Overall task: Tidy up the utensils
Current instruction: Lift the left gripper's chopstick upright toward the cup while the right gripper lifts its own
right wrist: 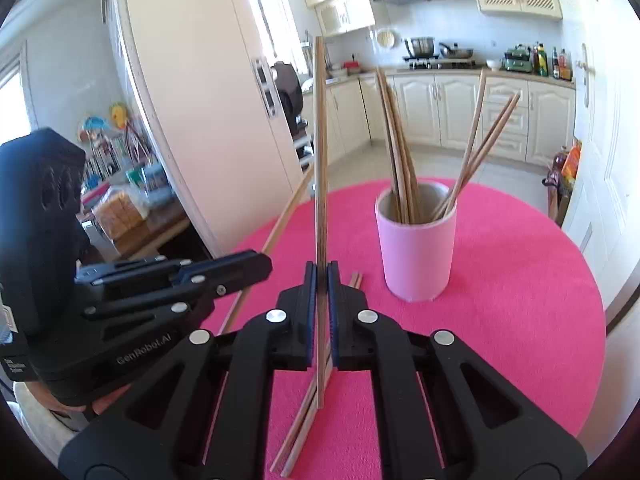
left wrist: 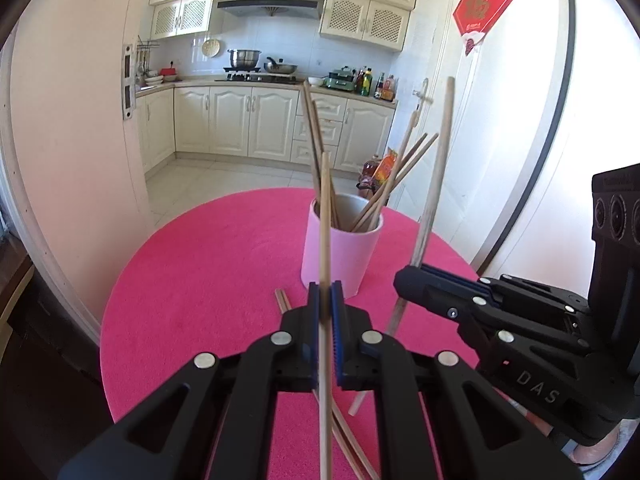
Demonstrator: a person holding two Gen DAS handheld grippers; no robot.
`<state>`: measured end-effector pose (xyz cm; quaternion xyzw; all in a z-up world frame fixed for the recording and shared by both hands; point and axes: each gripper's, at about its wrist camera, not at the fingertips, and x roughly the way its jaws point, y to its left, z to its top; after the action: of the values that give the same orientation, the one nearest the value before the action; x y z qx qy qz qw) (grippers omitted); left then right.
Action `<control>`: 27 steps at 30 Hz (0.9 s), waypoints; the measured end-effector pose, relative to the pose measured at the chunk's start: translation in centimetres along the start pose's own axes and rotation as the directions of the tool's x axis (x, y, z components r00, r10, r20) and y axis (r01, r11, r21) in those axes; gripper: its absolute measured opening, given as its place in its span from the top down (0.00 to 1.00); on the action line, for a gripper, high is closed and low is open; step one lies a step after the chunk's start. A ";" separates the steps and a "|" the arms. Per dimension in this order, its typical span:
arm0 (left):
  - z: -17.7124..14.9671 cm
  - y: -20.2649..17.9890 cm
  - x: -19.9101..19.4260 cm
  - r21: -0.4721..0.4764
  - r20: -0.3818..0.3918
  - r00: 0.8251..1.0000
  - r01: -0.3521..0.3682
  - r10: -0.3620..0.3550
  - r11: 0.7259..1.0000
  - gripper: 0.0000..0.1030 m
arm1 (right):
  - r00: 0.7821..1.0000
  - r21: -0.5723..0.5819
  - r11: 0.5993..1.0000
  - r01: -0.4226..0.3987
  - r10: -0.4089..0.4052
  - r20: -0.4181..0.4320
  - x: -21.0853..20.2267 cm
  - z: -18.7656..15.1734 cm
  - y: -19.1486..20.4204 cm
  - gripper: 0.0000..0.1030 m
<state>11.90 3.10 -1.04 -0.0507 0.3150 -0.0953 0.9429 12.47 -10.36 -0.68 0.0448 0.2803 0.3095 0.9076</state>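
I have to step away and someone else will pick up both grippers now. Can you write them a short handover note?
Left gripper: shut on one light wooden chopstick, held upright.
Right gripper: shut on another wooden chopstick, also upright.
Pale pink cylindrical holder stands on the round pink table mat; several chopsticks already stand inside it.
A loose pair of chopsticks lies on the mat under the grippers.
Left to do: drop both held sticks in the holder, then the loose pair.

Pink chopstick cup (right wrist: 416, 248) blocks the tabletop (right wrist: 520, 280) at 1 o'clock; loose chopsticks (right wrist: 304, 420) lie at 6; bare cloth opens toward 3.
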 end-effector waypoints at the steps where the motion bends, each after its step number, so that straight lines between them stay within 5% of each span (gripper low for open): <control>1: 0.1 -0.1 -0.2 0.005 0.013 1.000 0.004 -0.004 1.000 0.94 | 1.000 0.003 1.000 -0.002 0.002 0.012 -0.2 0.1 0.1 0.94; 20: 5.4 -2.6 -0.1 0.074 0.221 0.970 0.084 -0.098 0.994 0.94 | 0.972 0.015 0.998 0.054 -0.056 0.226 -4.3 4.9 -2.7 0.94; 27: 7.0 -1.9 1.0 0.014 0.348 0.926 0.154 -0.149 0.988 0.94 | 0.948 0.011 0.994 0.107 -0.106 0.299 -4.0 6.2 -3.5 0.94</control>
<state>16.64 1.32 4.30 -0.0973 0.1391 -0.1551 0.9732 15.08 -14.93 5.58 0.0735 0.1409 0.2505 0.9550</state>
